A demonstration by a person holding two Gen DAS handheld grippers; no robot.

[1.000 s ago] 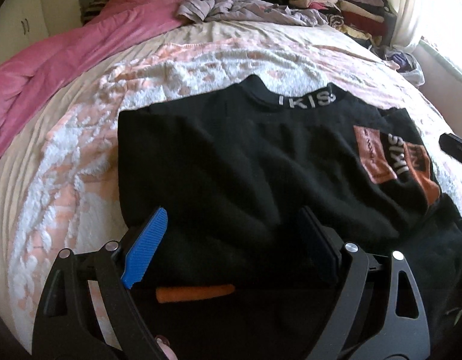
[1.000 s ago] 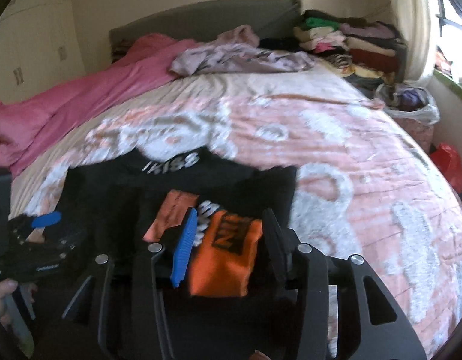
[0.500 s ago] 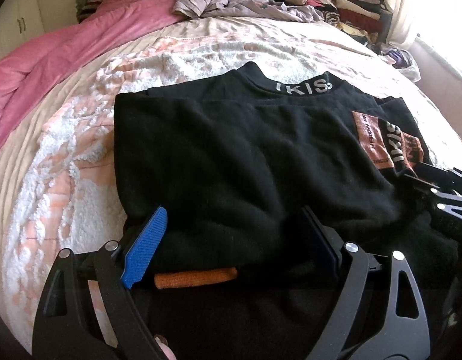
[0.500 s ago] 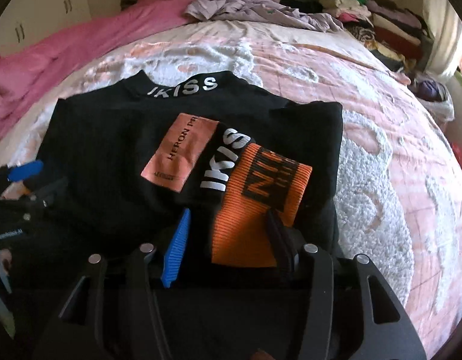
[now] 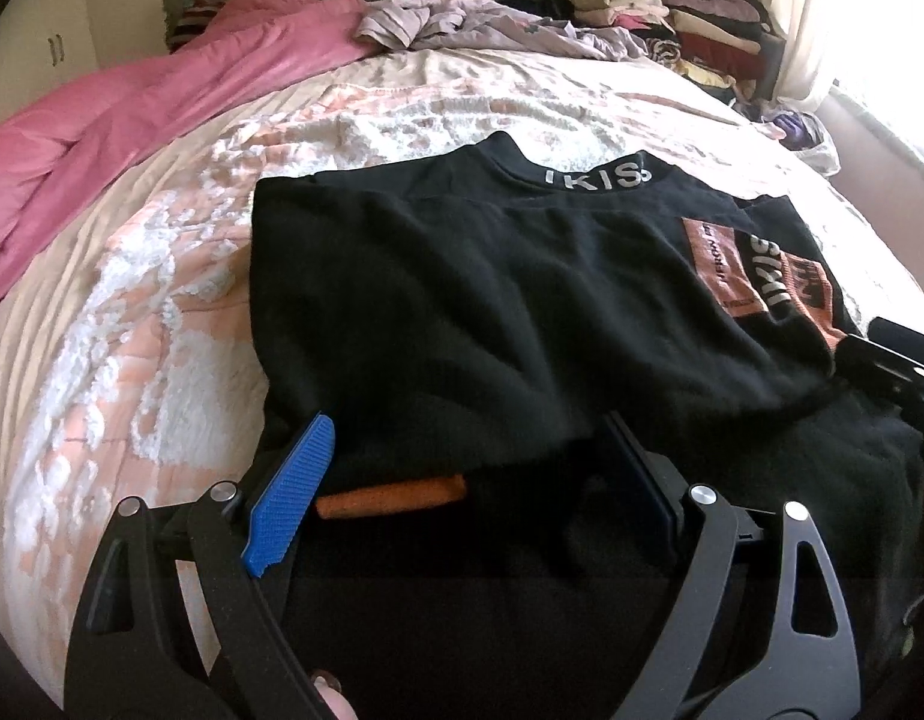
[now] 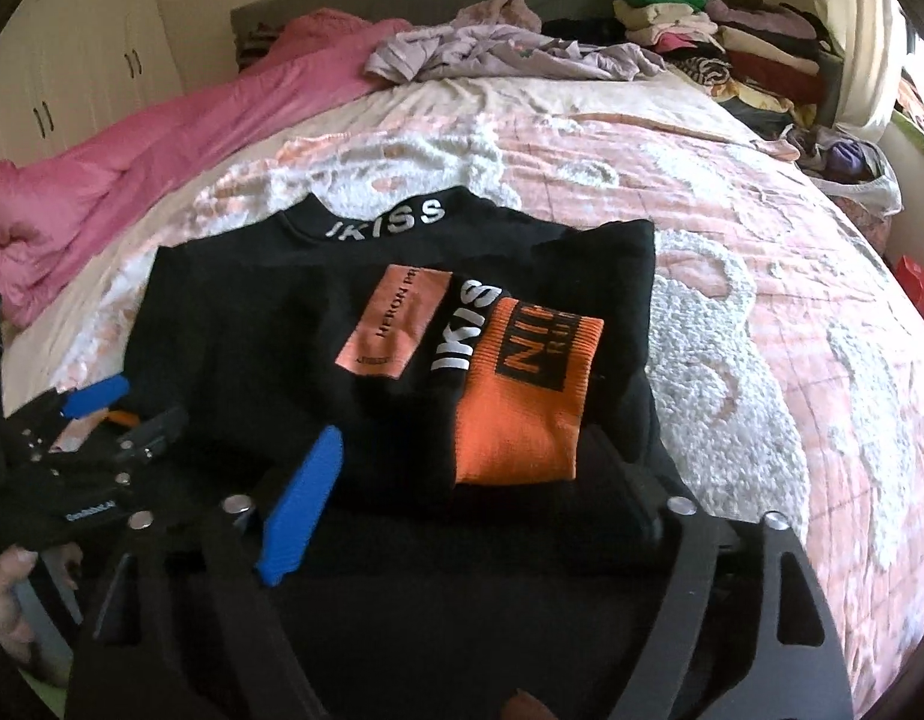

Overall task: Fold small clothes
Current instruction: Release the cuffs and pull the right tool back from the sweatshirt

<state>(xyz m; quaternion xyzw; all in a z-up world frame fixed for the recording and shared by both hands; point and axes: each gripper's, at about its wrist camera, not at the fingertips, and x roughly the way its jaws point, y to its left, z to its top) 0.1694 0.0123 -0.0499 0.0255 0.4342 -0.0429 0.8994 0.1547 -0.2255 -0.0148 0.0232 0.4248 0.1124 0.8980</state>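
A black sweatshirt (image 5: 522, 312) with an "IKISS" collar lies on the bed with both sleeves folded over its body; it also shows in the right wrist view (image 6: 270, 324). Its right sleeve ends in an orange cuff (image 6: 522, 402) next to an orange patch (image 6: 396, 318). My left gripper (image 5: 468, 480) is open, its jaws straddling the near hem by a thin orange cuff edge (image 5: 390, 495). My right gripper (image 6: 462, 498) is open at the near edge, just below the orange cuff. Neither holds cloth.
A pink-and-white bedspread (image 5: 162, 330) covers the bed. A pink blanket (image 5: 132, 114) lies at the left. A crumpled lilac garment (image 6: 510, 54) and a stack of folded clothes (image 6: 732, 30) sit at the headboard. A bag (image 6: 852, 168) is at the right.
The right gripper dropped from above the bed to the sweatshirt's near edge and its jaws widened. The left gripper stayed open at the hem.
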